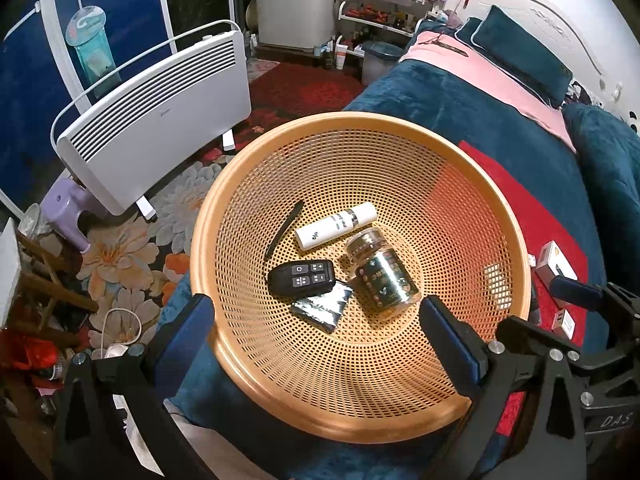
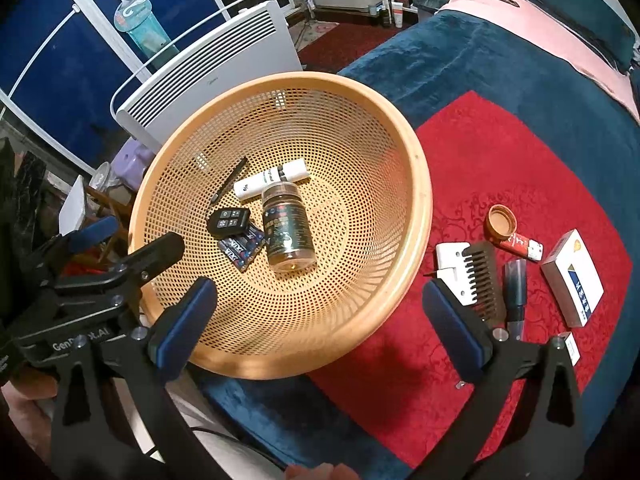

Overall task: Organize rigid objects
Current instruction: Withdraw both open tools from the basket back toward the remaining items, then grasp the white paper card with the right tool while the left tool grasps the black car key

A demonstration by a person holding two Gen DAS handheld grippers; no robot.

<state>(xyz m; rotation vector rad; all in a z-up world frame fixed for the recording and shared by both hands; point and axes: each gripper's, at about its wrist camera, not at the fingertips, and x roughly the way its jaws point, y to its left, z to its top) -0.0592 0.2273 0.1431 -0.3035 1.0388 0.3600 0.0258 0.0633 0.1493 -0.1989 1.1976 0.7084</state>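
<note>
- Five things lay in the bottom of the orange mesh basket (image 2: 404, 200), which sat on the blue bedcover (image 2: 480, 52) with its right side over the red cloth (image 2: 460, 160).
- At the left of the cluster, a thin black strip (image 1: 285, 229) lay slanted, apart from the rest.
- Below it sat a black remote (image 1: 301, 276), its buttons facing up, with a pack of batteries (image 2: 243, 248) partly under its lower right edge.
- A white tube (image 1: 336, 226) lay on its side behind them, its capped end pointing right.
- An amber bottle (image 1: 382, 274) lay on its side just beside the batteries, its neck touching or almost touching the tube.
- The left gripper (image 1: 316, 340) hung over the near rim of the basket, jaws spread wide with nothing between the blue pads.
- The right gripper (image 2: 316, 328) hovered over the basket's near right rim, likewise released and empty, one finger over the basket and the other over the red cloth.
- On the red cloth, right of the basket, lay a white clipper guard (image 2: 454, 266) against a dark comb (image 2: 482, 280).
- Next came a dark tube (image 2: 516, 284), lying lengthwise.
- Behind it sat a round brown cap (image 2: 500, 221), touching a small red and white item (image 2: 522, 246).
- Farthest right lay a white and blue box (image 2: 572, 278).
</note>
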